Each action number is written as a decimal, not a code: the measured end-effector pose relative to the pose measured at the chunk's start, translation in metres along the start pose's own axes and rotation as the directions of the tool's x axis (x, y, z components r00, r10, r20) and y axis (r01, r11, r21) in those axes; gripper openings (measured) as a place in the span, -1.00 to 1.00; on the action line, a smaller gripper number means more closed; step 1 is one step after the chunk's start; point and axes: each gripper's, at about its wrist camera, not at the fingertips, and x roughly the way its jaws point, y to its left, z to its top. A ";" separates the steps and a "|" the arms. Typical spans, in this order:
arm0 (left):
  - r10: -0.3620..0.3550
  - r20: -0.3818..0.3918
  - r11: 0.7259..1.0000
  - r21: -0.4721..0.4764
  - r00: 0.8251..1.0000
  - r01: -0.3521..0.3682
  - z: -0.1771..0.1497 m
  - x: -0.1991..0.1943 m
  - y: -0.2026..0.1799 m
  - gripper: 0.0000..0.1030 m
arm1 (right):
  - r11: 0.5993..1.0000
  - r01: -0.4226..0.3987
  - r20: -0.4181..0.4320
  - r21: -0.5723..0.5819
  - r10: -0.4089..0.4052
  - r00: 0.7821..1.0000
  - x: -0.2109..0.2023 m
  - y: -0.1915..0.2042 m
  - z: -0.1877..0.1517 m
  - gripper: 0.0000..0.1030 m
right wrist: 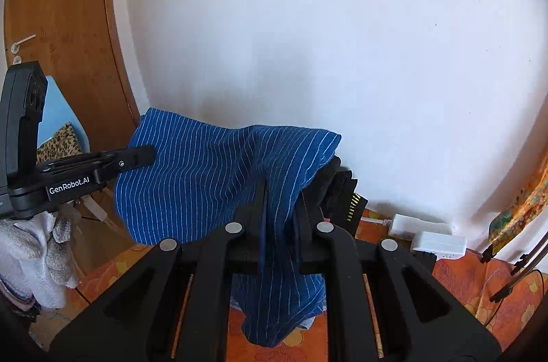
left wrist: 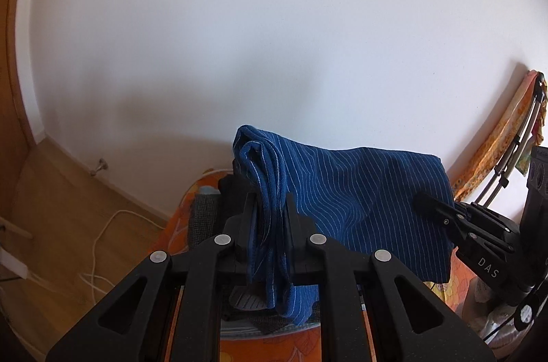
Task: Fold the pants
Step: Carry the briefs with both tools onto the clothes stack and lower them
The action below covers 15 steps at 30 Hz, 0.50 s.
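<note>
Both grippers clamped on the pants (left wrist: 342, 190) (blue, thin white stripes), which hang in the air between them, in front of the white wall (left wrist: 239, 36). Left gripper (left wrist: 270, 218) has its jaws clenched on a bunched edge; right gripper (right wrist: 281, 218) grips the opposite end, fabric draping below the jaws. Orange floral cloth (right wrist: 479, 286) lies underneath, with a dark pile (right wrist: 342, 190) just behind the pants.
</note>
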 end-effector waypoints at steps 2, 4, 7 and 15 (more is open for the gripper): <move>0.007 -0.008 1.000 -0.015 1.000 -0.007 0.001 0.013 0.008 -0.77 | 1.000 -0.005 -0.015 0.012 0.005 1.000 0.021 -0.002 0.003 -0.77; 0.016 -0.017 1.000 -0.019 1.000 -0.016 0.001 0.027 0.014 -0.77 | 1.000 -0.007 -0.025 0.025 0.008 1.000 0.039 -0.004 0.004 -0.77; 0.022 -0.045 0.999 -0.033 0.999 -0.024 0.001 0.050 0.022 -0.77 | 0.999 -0.002 -0.047 0.048 0.004 0.999 0.059 -0.009 0.001 -0.77; 0.061 -0.092 0.997 -0.051 0.994 -0.066 -0.002 0.084 0.028 -0.60 | 0.995 0.050 -0.119 0.087 -0.039 0.992 0.098 -0.036 -0.011 -0.60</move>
